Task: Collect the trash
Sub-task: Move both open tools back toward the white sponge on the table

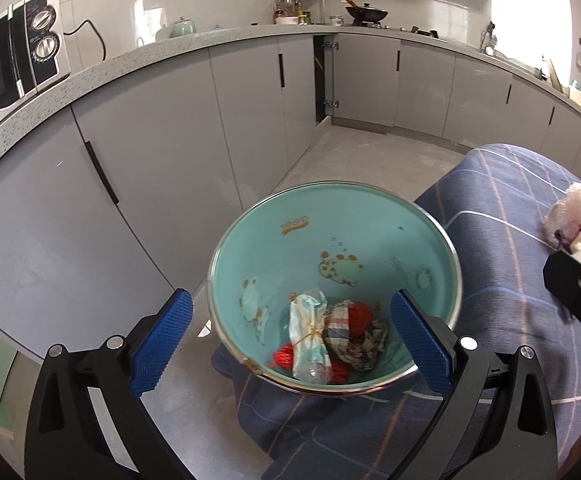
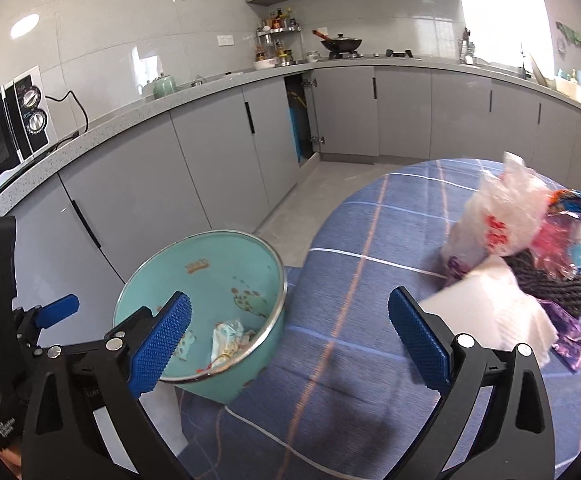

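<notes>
both my left fingers (image 1: pixel 290 344) and right fingers (image 2: pixel 290 340) stand released and empty; the round turquoise enamel basin with the steel rim (image 1: pixel 370 216) sits at the edge of the blue checked tabletop (image 2: pixel 370 240), some wrappers already inside. the loose heap of plastic bags and white paper napkins (image 2: pixel 506 240) waits near my right fingers; a clumsy grab could scatter it, or a bump might tip the overhanging basin to the floor.
</notes>
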Demonstrator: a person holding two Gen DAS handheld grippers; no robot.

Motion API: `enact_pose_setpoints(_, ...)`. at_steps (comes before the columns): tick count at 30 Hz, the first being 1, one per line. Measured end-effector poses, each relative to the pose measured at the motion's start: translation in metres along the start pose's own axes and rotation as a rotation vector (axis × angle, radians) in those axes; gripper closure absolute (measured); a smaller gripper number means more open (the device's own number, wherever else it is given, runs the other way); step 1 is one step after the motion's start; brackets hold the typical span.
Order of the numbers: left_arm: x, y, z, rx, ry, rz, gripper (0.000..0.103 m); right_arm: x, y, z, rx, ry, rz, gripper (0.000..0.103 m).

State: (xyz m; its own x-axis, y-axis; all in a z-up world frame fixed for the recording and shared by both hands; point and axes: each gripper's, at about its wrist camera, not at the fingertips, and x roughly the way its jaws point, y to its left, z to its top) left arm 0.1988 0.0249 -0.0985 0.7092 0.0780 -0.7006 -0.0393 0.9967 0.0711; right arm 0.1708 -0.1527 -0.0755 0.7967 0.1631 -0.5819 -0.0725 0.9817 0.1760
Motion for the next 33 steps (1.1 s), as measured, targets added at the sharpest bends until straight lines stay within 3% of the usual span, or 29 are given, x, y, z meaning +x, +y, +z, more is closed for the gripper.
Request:
enact_pose_setpoints(18, -0.017, -0.043, -0.004, 0.072, -0.015, -0.04, 0.006, -0.032, -0.052, -0.012, 0.097, -0.023, -0.056, 0.006)
enact_pose_setpoints(33, -0.022, -0.093, -0.016, 0.134, 0.015, -0.147, 0.006, -0.068, -0.106, -0.033, 0.183, -0.034, -0.15, 0.006)
